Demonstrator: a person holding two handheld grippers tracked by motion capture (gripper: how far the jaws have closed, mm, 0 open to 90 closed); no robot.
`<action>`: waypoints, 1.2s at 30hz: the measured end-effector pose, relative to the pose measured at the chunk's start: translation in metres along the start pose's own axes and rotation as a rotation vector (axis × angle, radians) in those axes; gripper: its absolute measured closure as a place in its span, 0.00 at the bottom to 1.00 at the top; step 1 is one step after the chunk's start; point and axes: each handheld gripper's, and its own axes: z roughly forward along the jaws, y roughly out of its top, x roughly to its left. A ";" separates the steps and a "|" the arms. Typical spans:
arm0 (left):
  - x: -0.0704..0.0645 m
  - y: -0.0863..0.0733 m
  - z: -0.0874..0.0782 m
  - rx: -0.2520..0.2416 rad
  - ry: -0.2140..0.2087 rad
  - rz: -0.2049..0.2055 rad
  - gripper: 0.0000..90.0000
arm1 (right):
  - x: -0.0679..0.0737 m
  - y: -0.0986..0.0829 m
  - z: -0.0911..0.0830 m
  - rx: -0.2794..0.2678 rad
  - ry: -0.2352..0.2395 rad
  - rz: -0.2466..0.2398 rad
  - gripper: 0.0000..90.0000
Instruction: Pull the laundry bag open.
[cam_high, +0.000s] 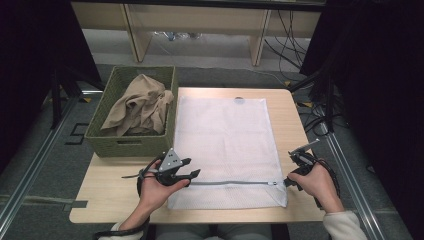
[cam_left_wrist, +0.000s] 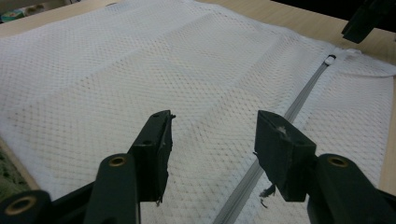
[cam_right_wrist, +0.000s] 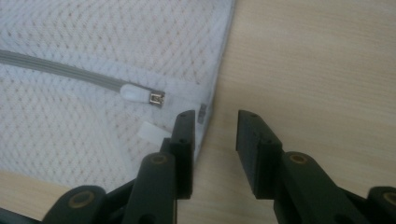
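A white mesh laundry bag (cam_high: 225, 145) is laid flat on the wooden table (cam_high: 295, 125), covering the middle of the tabletop from the far edge almost to the near edge. A grey zipper (cam_high: 232, 183) is seen running across the bag near its near edge, and it appears closed along the visible length, with the slider and white pull tab (cam_right_wrist: 140, 94) parked at the bag's right end. The right gripper (cam_high: 291, 181) is held at that right-hand corner; in the right gripper view its 2 jaws are parted with nothing between them, the gap (cam_right_wrist: 215, 140) lying over bare table just beside the bag's edge, 1 jaw overlapping the corner of the mesh. The left gripper (cam_high: 192, 169) is held over the bag's left near portion; in the left gripper view its jaws are spread wide and empty (cam_left_wrist: 212, 140), the zipper passing under the jaw nearer the person. No fabric is gripped by either tool. To the left of the bag, just beside its far half, a green woven basket (cam_high: 127, 145) is set on the table, with crumpled beige cloth (cam_high: 140, 105) piled inside and rising above its rim
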 end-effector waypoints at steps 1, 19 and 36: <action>0.000 0.000 0.000 0.000 0.000 0.000 0.53 | 0.000 0.000 0.000 0.000 0.000 0.000 0.77; 0.000 -0.005 0.004 0.025 -0.018 0.014 0.54 | 0.010 0.017 0.018 0.101 0.010 0.097 0.81; -0.006 -0.004 0.011 0.034 -0.055 -0.004 0.57 | 0.019 0.018 0.021 0.047 -0.030 0.013 0.95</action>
